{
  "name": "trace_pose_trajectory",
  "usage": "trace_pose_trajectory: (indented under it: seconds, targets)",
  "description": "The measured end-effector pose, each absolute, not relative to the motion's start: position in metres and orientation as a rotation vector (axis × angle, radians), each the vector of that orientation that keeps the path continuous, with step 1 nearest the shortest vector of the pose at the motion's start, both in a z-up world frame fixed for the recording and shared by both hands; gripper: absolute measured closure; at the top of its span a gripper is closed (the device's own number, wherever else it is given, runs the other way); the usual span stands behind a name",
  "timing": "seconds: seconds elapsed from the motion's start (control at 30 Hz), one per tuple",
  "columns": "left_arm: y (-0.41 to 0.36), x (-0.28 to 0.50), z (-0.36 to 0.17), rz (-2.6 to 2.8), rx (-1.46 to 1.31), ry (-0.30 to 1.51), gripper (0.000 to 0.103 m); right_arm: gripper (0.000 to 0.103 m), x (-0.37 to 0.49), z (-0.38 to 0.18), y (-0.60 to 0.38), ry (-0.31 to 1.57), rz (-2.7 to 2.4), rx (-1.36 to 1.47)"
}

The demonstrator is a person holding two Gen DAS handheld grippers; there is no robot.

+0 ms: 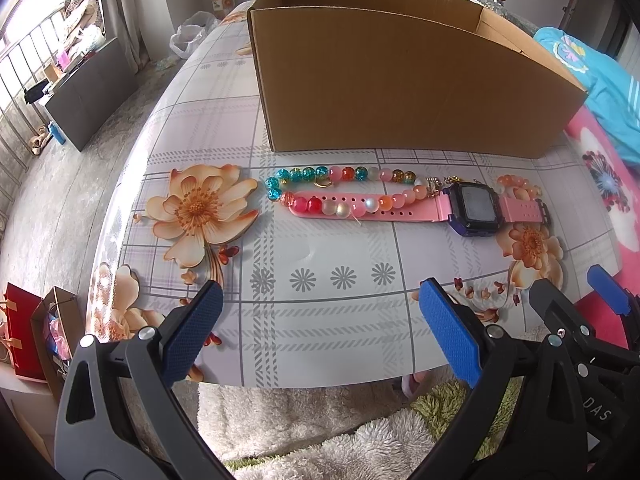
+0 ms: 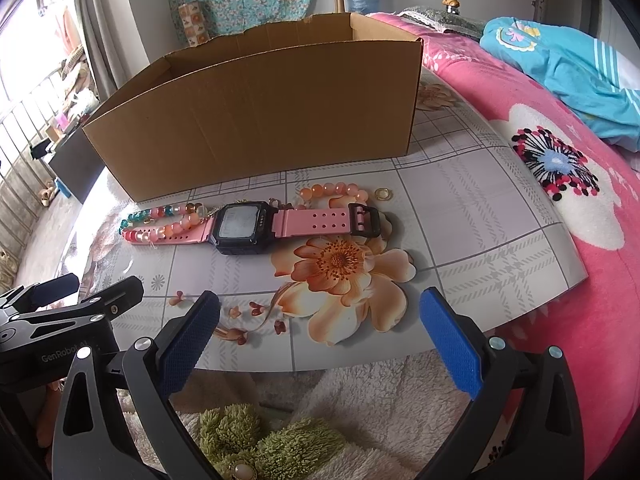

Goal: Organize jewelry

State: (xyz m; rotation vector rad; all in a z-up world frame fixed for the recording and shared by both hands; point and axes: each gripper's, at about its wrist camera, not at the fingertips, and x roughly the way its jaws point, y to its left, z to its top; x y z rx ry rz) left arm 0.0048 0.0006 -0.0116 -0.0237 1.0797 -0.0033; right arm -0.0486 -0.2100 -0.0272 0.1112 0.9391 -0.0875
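A pink-strapped watch [image 1: 472, 205] [image 2: 256, 224] with a dark square face lies flat on the flowered table, in front of an open cardboard box [image 1: 400, 92] [image 2: 256, 120]. A string of coloured beads [image 1: 320, 184] [image 2: 160, 222] lies over its left strap. An orange bead bracelet [image 2: 336, 193] [image 1: 518, 184] sits behind its right strap, with a small gold ring [image 2: 384, 193] beside it. My left gripper [image 1: 320, 328] hovers open over the table's near edge, empty. My right gripper [image 2: 320, 332] is open and empty too, just right of the left one.
The table [image 2: 460, 220] has a curved near edge with a fluffy white and green cloth [image 2: 280, 432] below it. A pink bed [image 2: 560, 160] with a blue garment [image 2: 568, 72] lies at the right. Floor, a railing and red bags [image 1: 24, 332] are at the left.
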Motion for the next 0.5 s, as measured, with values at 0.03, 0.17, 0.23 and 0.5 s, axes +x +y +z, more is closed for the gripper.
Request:
trace_pose_trajectory:
  seconds: [0.03, 0.17, 0.23, 0.5]
  targets:
    - [0.0009, 0.0048, -0.0116, -0.003, -0.024, 1.08, 0.008, 0.005, -0.0486, -0.0274, -0.2101, 0.939, -0.088, 0.112]
    - [0.0018, 0.0058, -0.011, -0.003, -0.026, 1.082, 0.008, 0.005, -0.0486, -0.0275, -0.2104, 0.939, -0.088, 0.113]
    - [0.0018, 0.0059, -0.0108, -0.002, -0.027, 1.082, 0.008, 0.005, -0.0486, -0.0277, -0.2107, 0.939, -0.088, 0.113]
    - [0.0019, 0.0059, -0.0101, 0.001, -0.028, 1.081, 0.008, 0.005, -0.0488, -0.0274, -0.2105, 0.938, -0.088, 0.114]
